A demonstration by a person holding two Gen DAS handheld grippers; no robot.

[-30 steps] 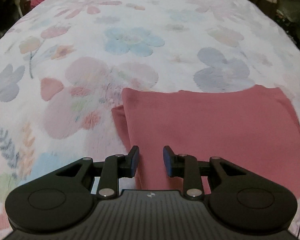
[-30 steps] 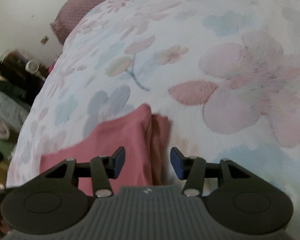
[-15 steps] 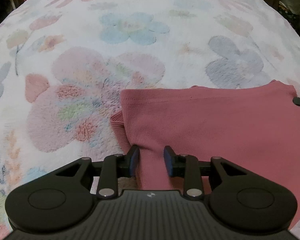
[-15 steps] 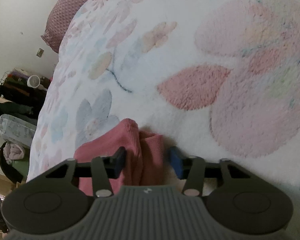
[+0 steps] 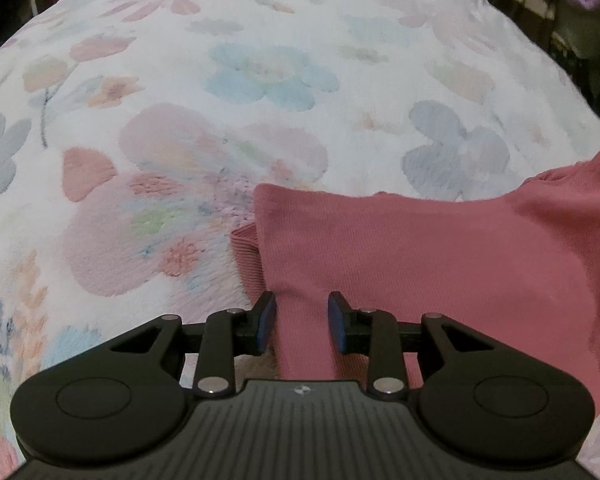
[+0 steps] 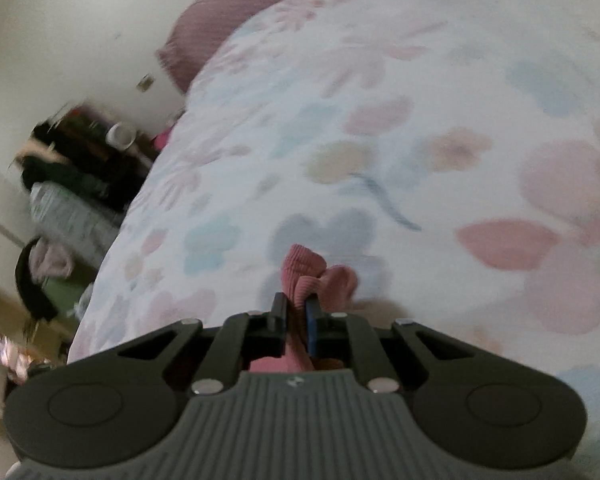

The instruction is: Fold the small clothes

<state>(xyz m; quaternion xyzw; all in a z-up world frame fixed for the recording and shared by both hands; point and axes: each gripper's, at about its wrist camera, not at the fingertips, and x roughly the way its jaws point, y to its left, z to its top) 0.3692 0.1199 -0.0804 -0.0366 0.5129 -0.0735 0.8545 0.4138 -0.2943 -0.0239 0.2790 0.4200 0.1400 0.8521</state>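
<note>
Pink garment (image 5: 440, 264) on the bed (image 5: 260, 80): my right gripper (image 6: 296, 316) pinches its corner; left gripper (image 5: 302, 320) straddles the six-o'clock edge, unclosed. Next, I'd clamp left, then fold toward twelve.

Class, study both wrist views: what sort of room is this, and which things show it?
Most likely a bedroom: a fluffy white floral bedspread covers a bed, a mauve textured pillow lies by the wall, and clothes are piled beside it.

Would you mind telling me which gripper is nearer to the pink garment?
Right. The right gripper is clamped on the pink garment; the left gripper is open, fingers straddling its edge.
</note>
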